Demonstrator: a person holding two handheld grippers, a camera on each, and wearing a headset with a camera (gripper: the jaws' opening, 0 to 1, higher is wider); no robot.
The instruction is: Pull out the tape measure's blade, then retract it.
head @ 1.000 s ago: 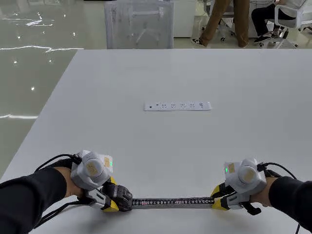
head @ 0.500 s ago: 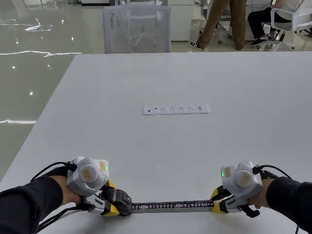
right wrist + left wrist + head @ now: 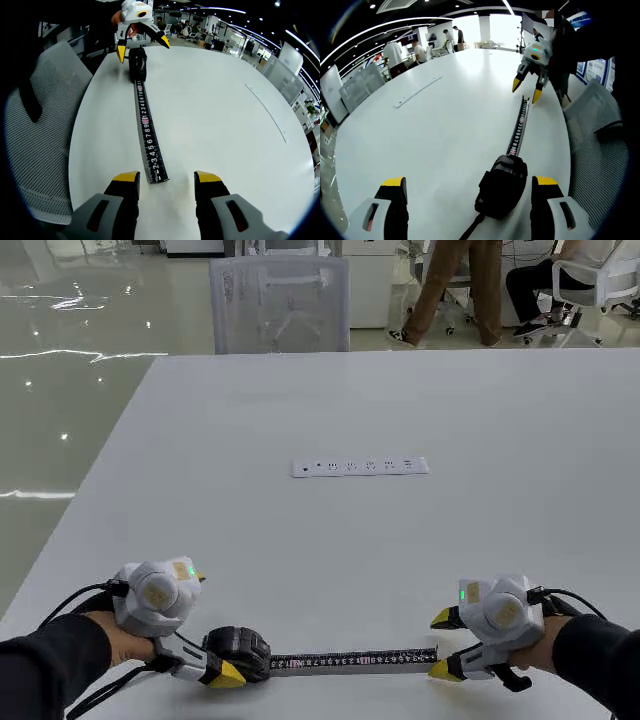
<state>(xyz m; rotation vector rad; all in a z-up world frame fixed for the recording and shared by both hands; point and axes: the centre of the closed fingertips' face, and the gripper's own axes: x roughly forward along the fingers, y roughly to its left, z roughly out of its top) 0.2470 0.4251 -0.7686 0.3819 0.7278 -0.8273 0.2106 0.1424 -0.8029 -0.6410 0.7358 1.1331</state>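
Blade (image 3: 352, 662) extended flat on desk (image 3: 330, 540); our left gripper (image 3: 470, 181), right gripper (image 3: 440, 645) both open, empty. Next we regrip case (image 3: 238, 652), retract.

A white table (image 3: 300, 410) spreads wide, with a white power strip (image 3: 360, 467) lying flat near its middle, its long side running across the head view. Beyond the far edge a grey mesh-backed chair (image 3: 280, 300) stands on a glossy floor (image 3: 70, 350). Further back, a person in brown trousers (image 3: 455, 285) stands beside a seated person (image 3: 535, 282) on a white office chair (image 3: 600, 270). Another grey mesh chair (image 3: 35, 125) sits at the table's near edge.
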